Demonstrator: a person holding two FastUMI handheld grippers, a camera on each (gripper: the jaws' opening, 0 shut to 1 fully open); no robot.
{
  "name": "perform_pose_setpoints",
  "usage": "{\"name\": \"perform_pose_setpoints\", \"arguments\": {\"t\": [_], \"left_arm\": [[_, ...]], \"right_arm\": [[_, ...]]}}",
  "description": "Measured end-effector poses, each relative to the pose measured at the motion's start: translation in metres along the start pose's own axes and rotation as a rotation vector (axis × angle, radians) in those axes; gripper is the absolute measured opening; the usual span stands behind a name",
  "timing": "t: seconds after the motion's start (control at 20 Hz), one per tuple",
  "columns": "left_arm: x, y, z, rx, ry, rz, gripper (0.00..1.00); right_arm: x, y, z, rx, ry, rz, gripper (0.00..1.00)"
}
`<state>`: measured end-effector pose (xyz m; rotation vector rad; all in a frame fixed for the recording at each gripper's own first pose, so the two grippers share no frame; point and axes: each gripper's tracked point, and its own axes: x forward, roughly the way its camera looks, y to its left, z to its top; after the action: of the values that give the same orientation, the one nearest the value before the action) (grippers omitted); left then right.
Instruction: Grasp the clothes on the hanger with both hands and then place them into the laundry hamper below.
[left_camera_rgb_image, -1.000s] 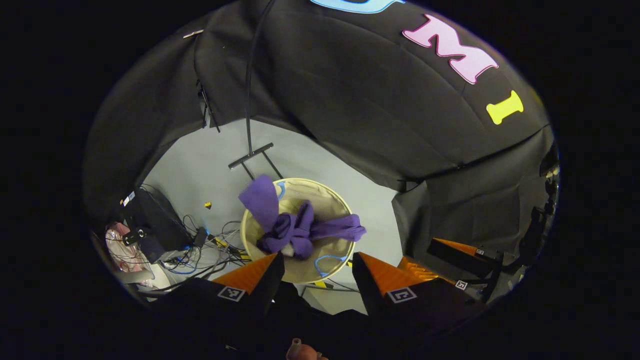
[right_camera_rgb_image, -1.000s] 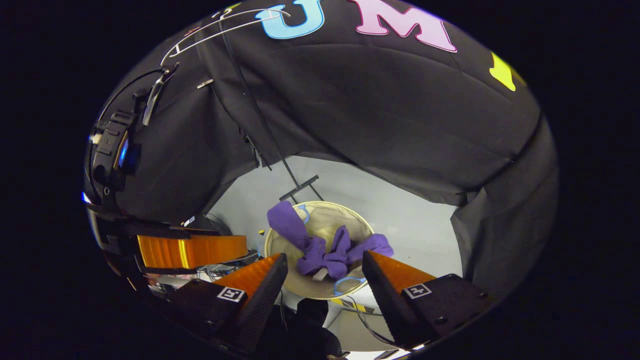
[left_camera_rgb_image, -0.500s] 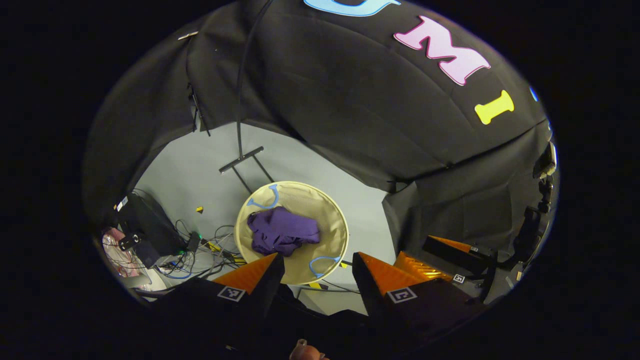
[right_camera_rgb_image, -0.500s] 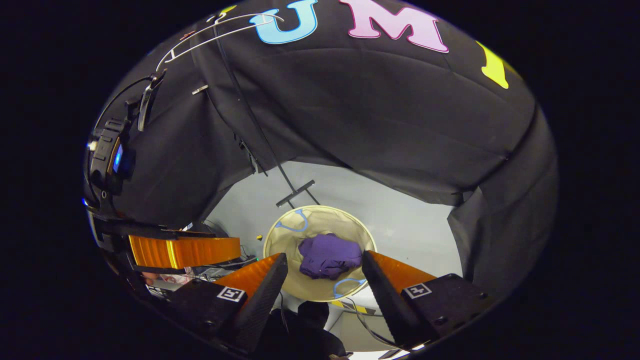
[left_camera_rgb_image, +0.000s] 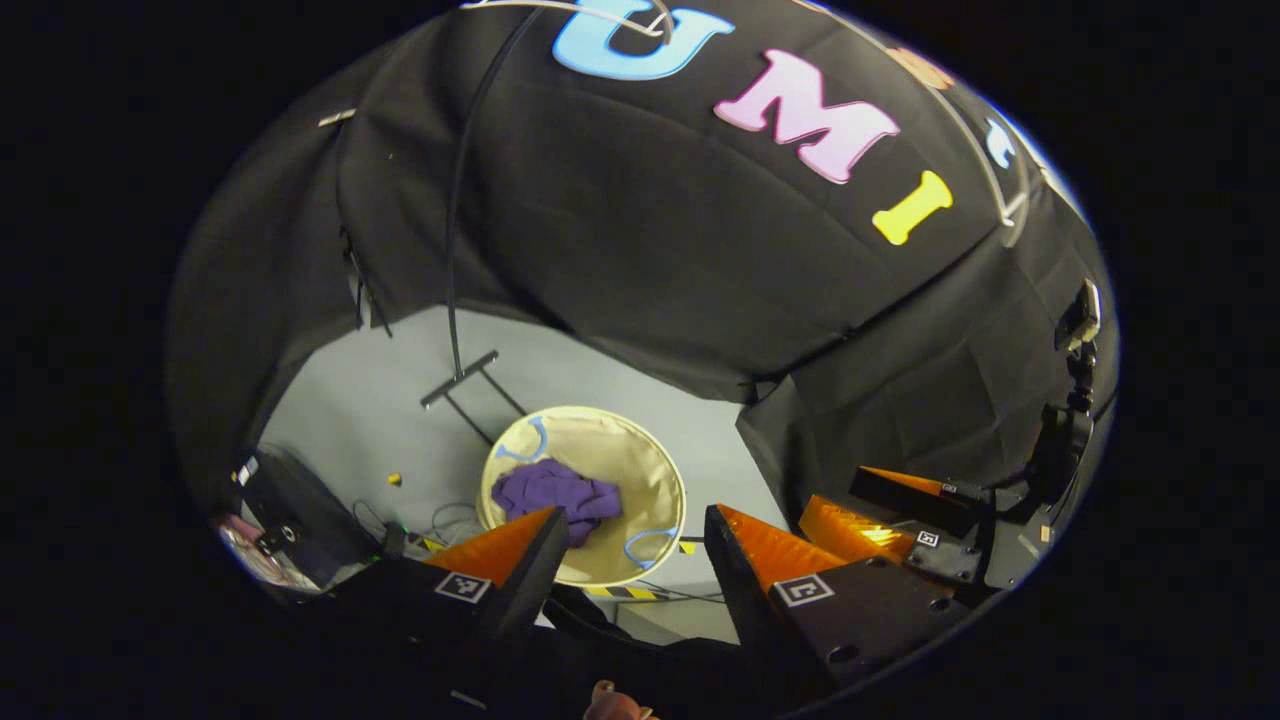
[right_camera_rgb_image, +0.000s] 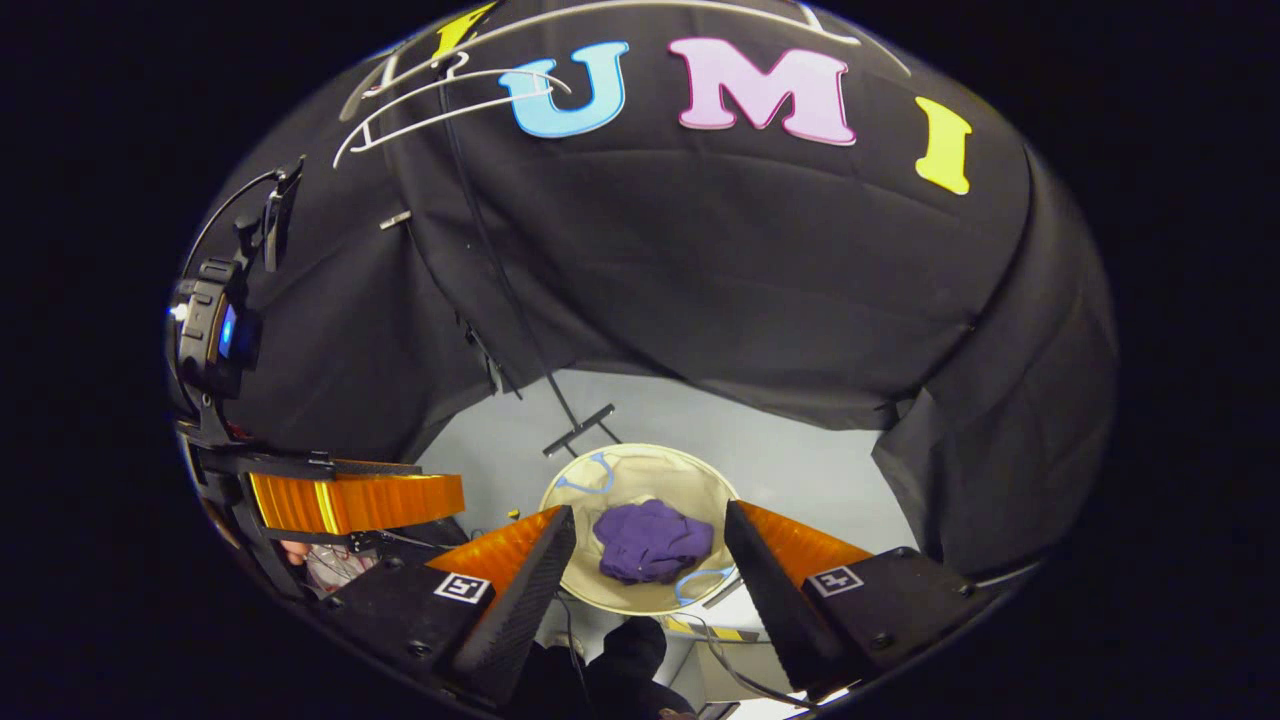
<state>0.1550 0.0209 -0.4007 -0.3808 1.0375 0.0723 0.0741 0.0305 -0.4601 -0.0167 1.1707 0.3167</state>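
Lying crumpled at the bottom of the round cream laundry hamper (right_camera_rgb_image: 640, 530), the purple clothes (right_camera_rgb_image: 652, 541) form a shapeless heap with no clear long axis or direction. In the right gripper view the hamper sits on the pale floor (right_camera_rgb_image: 800, 470) straight ahead between the two fingers of the right gripper (right_camera_rgb_image: 648, 545), whose orange-faced jaws stand wide apart with nothing between them. In the left gripper view the same hamper (left_camera_rgb_image: 640, 470) lies ahead and slightly toward the left finger of the left gripper (left_camera_rgb_image: 630, 545), which also gapes wide and holds nothing; that finger's tip covers the near edge of the clothes (left_camera_rgb_image: 552, 490) and part of the rim. Blue loop handles show on the hamper's far and near sides. Beyond the hamper a black stand (right_camera_rgb_image: 580, 428) rises from a flat foot. White wire hangers (right_camera_rgb_image: 440, 95) hang high up to the left in the right gripper view. Cables and dark equipment (left_camera_rgb_image: 300, 510) to the left of the left gripper are too dim to make out.
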Motion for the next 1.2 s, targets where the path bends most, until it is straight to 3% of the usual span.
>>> {"name": "perform_pose_setpoints", "arguments": {"t": [0.35,0.65,1.05,1.1,1.15,1.2], "left_arm": [[-0.112,-0.011,0.022,0.226,-0.272,-0.092,0.87],[-0.214,-0.014,0.033,0.329,-0.538,-0.121,0.87],[-0.322,-0.063,0.040,0.424,-0.844,-0.259,0.87],[-0.329,-0.069,0.040,0.435,-0.867,-0.267,0.82],[-0.335,-0.072,0.043,0.436,-0.896,-0.265,0.91],[-0.343,-0.075,0.046,0.434,-0.925,-0.265,0.86]], "right_arm": [[-0.088,0.051,0.027,0.033,-0.254,-0.034,0.99],[-0.182,0.065,0.037,0.103,-0.494,-0.099,0.98],[-0.328,0.075,0.078,0.096,-0.902,-0.185,0.98],[-0.340,0.070,0.082,0.089,-0.948,-0.215,1.00],[-0.351,0.068,0.085,0.076,-0.991,-0.239,0.97],[-0.360,0.066,0.087,0.065,-1.013,-0.255,0.92]]}}
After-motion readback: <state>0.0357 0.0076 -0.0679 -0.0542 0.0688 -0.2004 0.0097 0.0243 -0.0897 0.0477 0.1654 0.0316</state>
